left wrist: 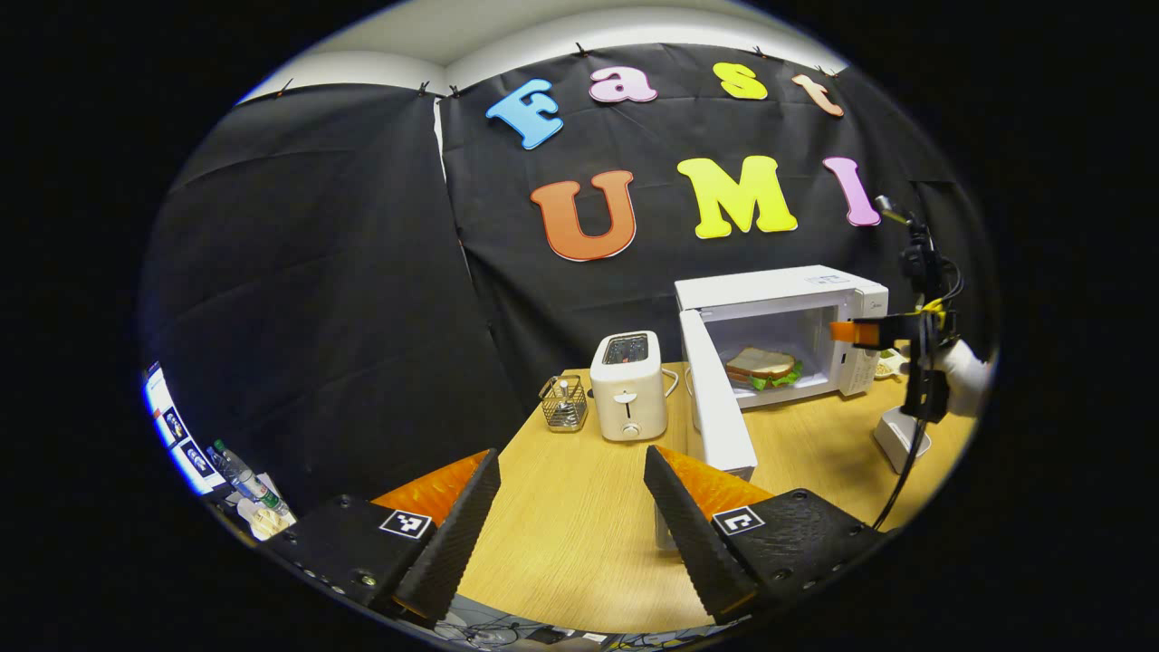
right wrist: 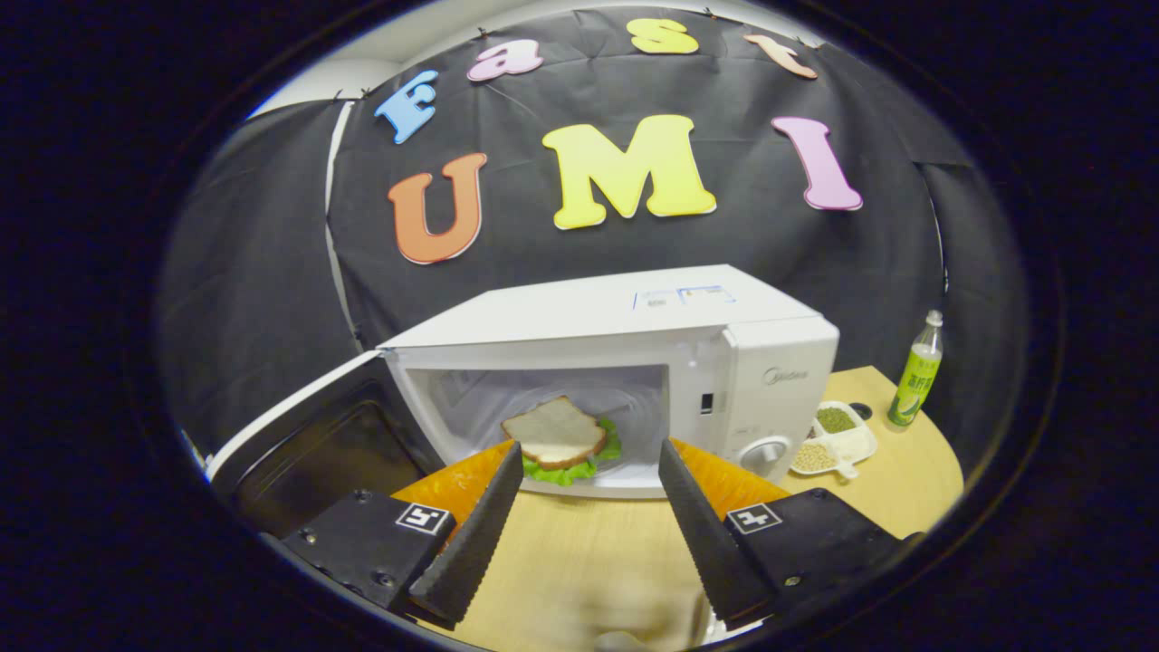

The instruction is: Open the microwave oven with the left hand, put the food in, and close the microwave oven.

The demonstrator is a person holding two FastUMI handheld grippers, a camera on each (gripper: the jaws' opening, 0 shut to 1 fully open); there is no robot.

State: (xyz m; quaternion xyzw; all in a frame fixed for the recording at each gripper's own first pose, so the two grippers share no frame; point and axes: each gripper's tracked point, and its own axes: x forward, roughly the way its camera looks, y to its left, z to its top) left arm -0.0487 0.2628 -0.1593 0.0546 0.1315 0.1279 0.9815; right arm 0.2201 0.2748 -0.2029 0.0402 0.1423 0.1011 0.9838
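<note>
My left gripper (left wrist: 572,466) hangs over the near part of the wooden table (left wrist: 579,543), its jaws spread wide with nothing between them. My right gripper (right wrist: 589,457) sits just in front of the microwave oven (right wrist: 625,362), jaws likewise parted and empty; in the left gripper view I see that same right gripper (left wrist: 865,332) off to the side by the oven's control panel, carried by a hand (left wrist: 962,367) in a white glove.

The microwave oven (left wrist: 783,299) stands on the table with its door (left wrist: 717,398) swung fully open, edge-on toward my left gripper. In the right gripper view the door (right wrist: 317,435) hangs to the side with its dark inner window facing me. The sandwich (right wrist: 560,436), white bread over green lettuce, lies flat inside the cavity on its floor; in the left gripper view the sandwich (left wrist: 762,367) shows inside as well.

A white toaster (left wrist: 628,387) stands just beside the open door, and a small wire basket (left wrist: 563,403) sits next to the toaster. On the oven's far side, a divided white dish (right wrist: 833,439) with beans or grains rests on the table, and a green bottle (right wrist: 914,371) stands upright beyond it, near the black cloth wall.
</note>
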